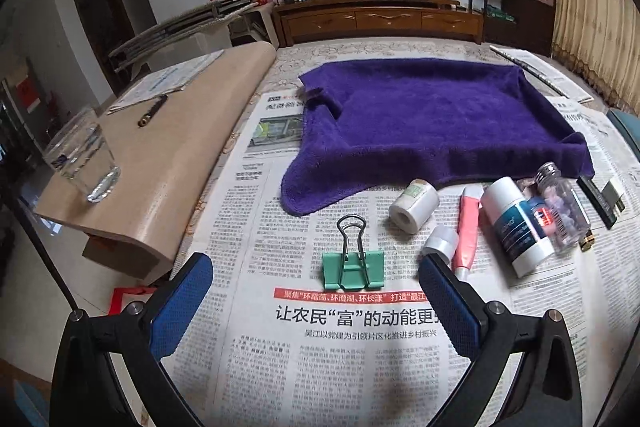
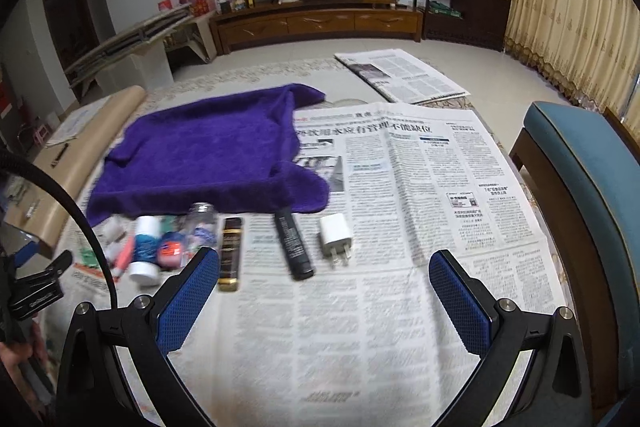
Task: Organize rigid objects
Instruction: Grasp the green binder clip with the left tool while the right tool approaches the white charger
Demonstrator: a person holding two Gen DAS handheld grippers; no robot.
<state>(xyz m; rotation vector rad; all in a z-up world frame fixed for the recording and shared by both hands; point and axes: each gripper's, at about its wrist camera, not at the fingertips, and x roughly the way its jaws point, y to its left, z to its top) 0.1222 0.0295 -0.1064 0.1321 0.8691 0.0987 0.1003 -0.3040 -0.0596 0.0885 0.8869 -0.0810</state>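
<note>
Newspaper covers the table, and the purple towel lying across its far part serves as the landmark. Just in front of the towel's near edge runs a loose row of small rigid things: a mint-green binder clip lying flat with its wire handles pointing toward the towel, a white tape roll, a pink tube and a white-and-blue bottle. Further along that same edge, seen from the right wrist, lie a black tube and a white charger plug.

Both tongs are spread wide and empty. The left gripper hangs just short of the binder clip, which sits between its fingers in line; the right gripper faces the black tube and plug.

The clip looks like the likely first pick. It would be best taken by lowering squarely and closing on the green body, not the springy wire handles, and keeping clear of the small tape roll by the right finger.
</note>
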